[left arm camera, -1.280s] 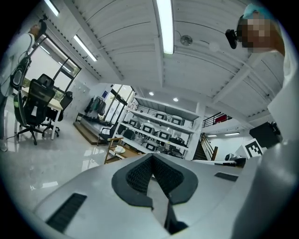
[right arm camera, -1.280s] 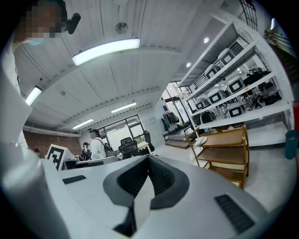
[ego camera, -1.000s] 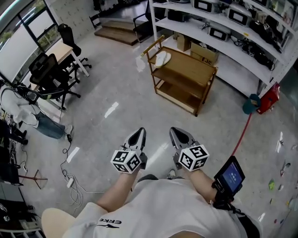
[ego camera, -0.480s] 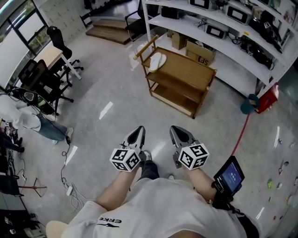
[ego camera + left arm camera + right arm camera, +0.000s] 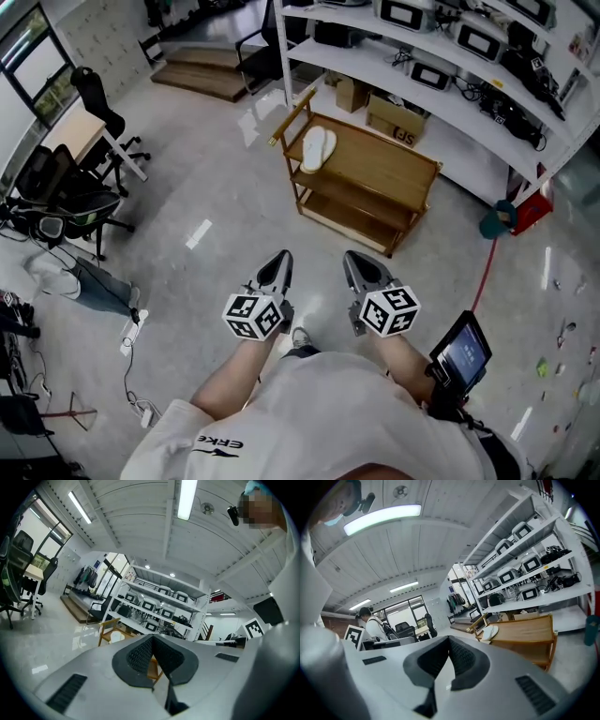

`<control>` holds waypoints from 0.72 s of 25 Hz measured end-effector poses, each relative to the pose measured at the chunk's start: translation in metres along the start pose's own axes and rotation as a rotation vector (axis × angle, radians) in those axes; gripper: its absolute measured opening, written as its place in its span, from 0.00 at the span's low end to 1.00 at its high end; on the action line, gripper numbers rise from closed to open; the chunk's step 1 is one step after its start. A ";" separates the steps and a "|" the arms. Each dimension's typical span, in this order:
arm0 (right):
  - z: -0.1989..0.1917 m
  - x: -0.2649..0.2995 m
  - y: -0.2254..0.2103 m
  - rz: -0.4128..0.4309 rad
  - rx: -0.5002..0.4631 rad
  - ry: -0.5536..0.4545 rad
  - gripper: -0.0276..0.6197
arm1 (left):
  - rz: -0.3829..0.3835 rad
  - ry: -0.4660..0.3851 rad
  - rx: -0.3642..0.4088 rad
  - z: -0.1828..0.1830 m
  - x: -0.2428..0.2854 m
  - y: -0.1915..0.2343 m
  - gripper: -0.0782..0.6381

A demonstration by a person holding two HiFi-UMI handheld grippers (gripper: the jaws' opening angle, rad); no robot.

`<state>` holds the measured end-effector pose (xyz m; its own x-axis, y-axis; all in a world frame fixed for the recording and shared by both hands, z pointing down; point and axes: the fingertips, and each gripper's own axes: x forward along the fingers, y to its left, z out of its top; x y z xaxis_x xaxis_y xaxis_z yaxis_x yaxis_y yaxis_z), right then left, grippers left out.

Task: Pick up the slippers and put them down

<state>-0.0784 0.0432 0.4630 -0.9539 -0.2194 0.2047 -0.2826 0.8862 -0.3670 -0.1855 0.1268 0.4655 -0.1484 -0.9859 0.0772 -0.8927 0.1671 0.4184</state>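
Observation:
A pair of white slippers [image 5: 316,148] lies side by side on the left end of the top shelf of a wooden cart [image 5: 394,169], across the floor ahead of me. In the head view my left gripper [image 5: 280,260] and right gripper [image 5: 353,260] are held side by side in front of the body, well short of the cart, both pointing toward it. Each is shut with nothing between its pads. The right gripper view shows its closed tips [image 5: 449,639] with the slippers [image 5: 490,632] and cart [image 5: 527,630] beyond. The left gripper view shows closed tips [image 5: 152,638], with the cart [image 5: 108,626] partly hidden behind them.
White shelving [image 5: 441,94] with devices stands behind the cart, a cardboard box [image 5: 398,120] under it. Office chairs [image 5: 70,183] and a desk are at the left, cables [image 5: 131,347] on the floor. A teal and red object [image 5: 511,214] stands at the right. A person [image 5: 370,623] stands far off.
I have walked toward the cart: it and the slippers sit lower and nearer in the head view. Both grippers keep the same pose in front of me, still shut.

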 end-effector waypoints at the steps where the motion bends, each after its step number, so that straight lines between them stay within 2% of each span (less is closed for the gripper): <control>1: 0.003 0.013 0.000 -0.008 0.000 -0.002 0.05 | -0.005 0.005 0.001 0.005 0.006 0.012 0.11; 6: 0.008 0.070 0.002 -0.047 0.009 -0.008 0.05 | -0.031 0.028 -0.001 0.023 0.031 0.064 0.11; 10: 0.006 0.101 -0.005 -0.069 0.022 0.004 0.05 | -0.032 0.046 -0.014 0.024 0.050 0.093 0.11; 18: 0.012 0.167 -0.061 -0.069 0.052 0.029 0.05 | 0.001 0.089 -0.025 0.016 0.120 0.138 0.11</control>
<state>-0.2220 -0.0528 0.5087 -0.9290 -0.2665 0.2569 -0.3530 0.8468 -0.3980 -0.3332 0.0316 0.5175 -0.1095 -0.9815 0.1573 -0.8816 0.1690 0.4408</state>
